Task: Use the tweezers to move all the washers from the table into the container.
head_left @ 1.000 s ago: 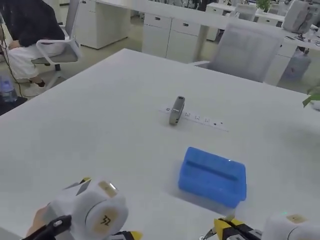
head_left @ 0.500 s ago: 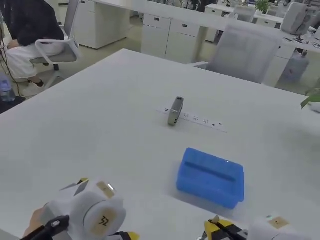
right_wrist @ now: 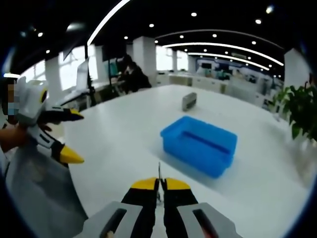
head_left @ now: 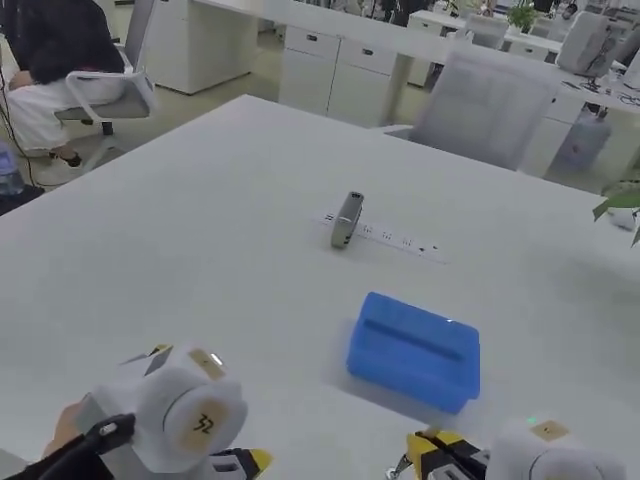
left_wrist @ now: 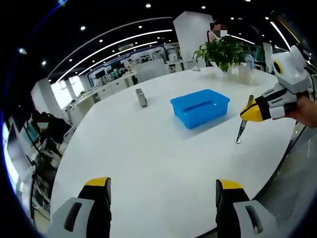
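At the near edge of the table (head_left: 200,250), the right gripper (right_wrist: 158,184) has its jaws pressed together on the tweezers (left_wrist: 243,126). Their thin tip pokes out just past the yellow fingertips. In the left gripper view the tweezers stand nearly upright, leaning a little. Their point is down on the tabletop at a tiny ring-like speck that is probably a washer (left_wrist: 237,142), though it is too small to be sure. Whether the tips have closed on it cannot be told.

The left gripper (left_wrist: 163,183) sits low at the near left of the table with its jaws wide apart and nothing between them. It points across the tabletop, with the person's hand behind its white body.

The coming move turns on where the blue container (head_left: 410,380) lies, which is straight ahead of the right gripper and a short way farther out on the table. Its long side runs across the line of reach and its open top faces up. The right gripper is clearly the nearer of the two to it. The left gripper is off to the side and well apart from both the container and the speck. A carry from the tweezers' tip would likely be a lift, a short push forward over the near wall, and a release.

Farther out, a power strip (head_left: 400,242) lies flat on the table with a grey block (head_left: 345,218) standing at one end. Both are well apart from the container. Beyond the table's far edge stands an office chair (head_left: 480,100).
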